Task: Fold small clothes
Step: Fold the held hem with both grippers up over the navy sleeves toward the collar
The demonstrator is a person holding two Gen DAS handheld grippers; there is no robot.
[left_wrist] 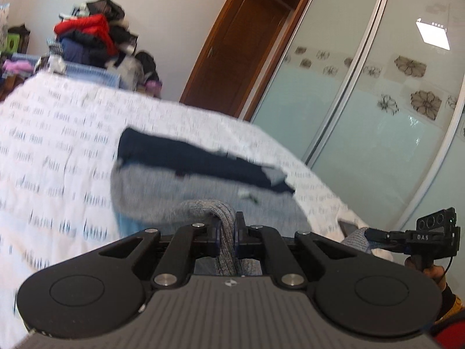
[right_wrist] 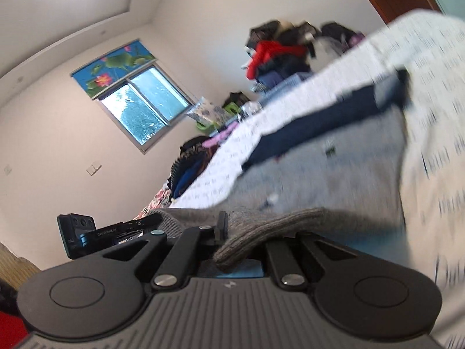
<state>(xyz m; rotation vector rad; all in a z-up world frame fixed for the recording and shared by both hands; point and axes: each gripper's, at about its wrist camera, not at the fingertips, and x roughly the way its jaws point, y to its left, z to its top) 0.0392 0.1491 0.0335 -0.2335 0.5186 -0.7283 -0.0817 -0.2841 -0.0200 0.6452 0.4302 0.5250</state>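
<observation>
Both tongs pinch the near hem of the same grey knitted garment (left_wrist: 186, 192), which lies on the bed (left_wrist: 58, 133). The left tongs (left_wrist: 226, 232) are pressed together on a fold of the ribbed grey edge, and the cloth passes between the two pads and hangs down behind them. The right tongs (right_wrist: 232, 234) are also pressed together on the ribbed edge, though the cloth covers one pad, so I judge this partly from the way the knit bunches there. In the left wrist view the right tongs appear at the far right, beside the same hem, so the two grips are side by side along the near edge and apart from each other.

From this hem, the body of the garment stretches away from both tongs over the bed, and its far end carries a dark navy band (left_wrist: 200, 163). The long axis therefore runs forward, from the hem to the band, and neither hand is nearer to it. I judge that the next move is to carry the hem forward over the body toward the navy band, keeping both grips level so the fold stays straight. The pile of clothes (left_wrist: 93, 40) stands well behind the band.
</observation>
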